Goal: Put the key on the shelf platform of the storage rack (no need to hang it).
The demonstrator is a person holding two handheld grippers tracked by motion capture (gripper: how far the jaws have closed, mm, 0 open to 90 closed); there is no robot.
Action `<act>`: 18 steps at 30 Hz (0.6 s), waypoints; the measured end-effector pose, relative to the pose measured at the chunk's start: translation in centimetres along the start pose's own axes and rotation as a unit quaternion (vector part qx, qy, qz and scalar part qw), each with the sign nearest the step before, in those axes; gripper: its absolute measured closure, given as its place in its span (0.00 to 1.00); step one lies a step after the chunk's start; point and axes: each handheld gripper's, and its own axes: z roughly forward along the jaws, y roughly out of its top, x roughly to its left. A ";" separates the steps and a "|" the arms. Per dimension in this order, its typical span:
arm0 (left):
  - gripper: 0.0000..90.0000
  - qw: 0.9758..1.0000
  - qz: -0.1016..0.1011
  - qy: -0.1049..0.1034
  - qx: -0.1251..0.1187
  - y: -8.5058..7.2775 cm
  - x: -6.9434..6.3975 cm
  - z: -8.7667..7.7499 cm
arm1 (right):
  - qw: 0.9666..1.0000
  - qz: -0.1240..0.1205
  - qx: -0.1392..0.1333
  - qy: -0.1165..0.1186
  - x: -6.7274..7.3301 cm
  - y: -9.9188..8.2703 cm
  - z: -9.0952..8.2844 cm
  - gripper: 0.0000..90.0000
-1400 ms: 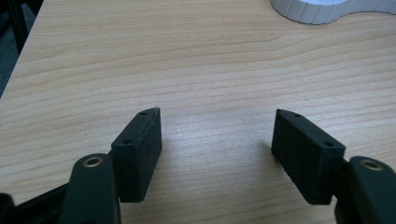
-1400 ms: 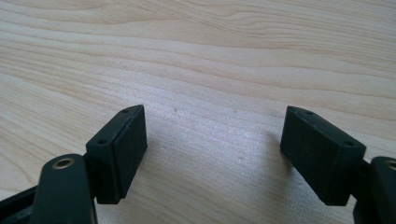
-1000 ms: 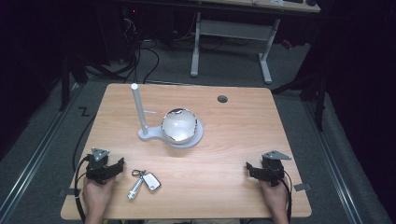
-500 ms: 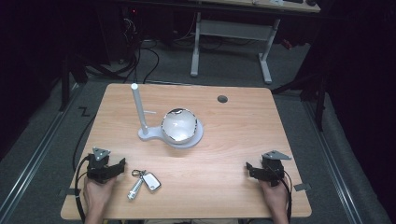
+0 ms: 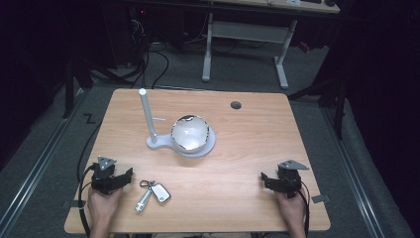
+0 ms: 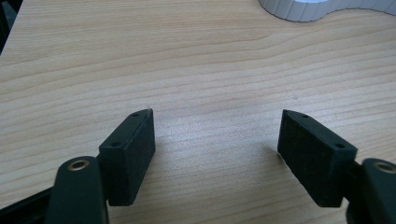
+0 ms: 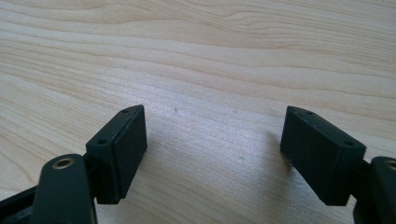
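Two grippers, left gripper (image 5: 128, 173) and right gripper (image 5: 265, 177), are sitting released; the keys (image 5: 154, 192) are lying flat, risking slipping from fingers.

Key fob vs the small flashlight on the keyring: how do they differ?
The key fob is flat, rounded-rectangular and pale; the flashlight is a slim silvery cylinder, and longer. The fob lies to the right of the flashlight. Both hang off one ring and lie flat on the table by the left gripper.
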 end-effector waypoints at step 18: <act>0.31 0.999 -0.011 -0.024 0.035 0.7 -1.3 -2.4 | 1.000 -0.001 0.001 0.001 0.0 0.0 0.0 0.26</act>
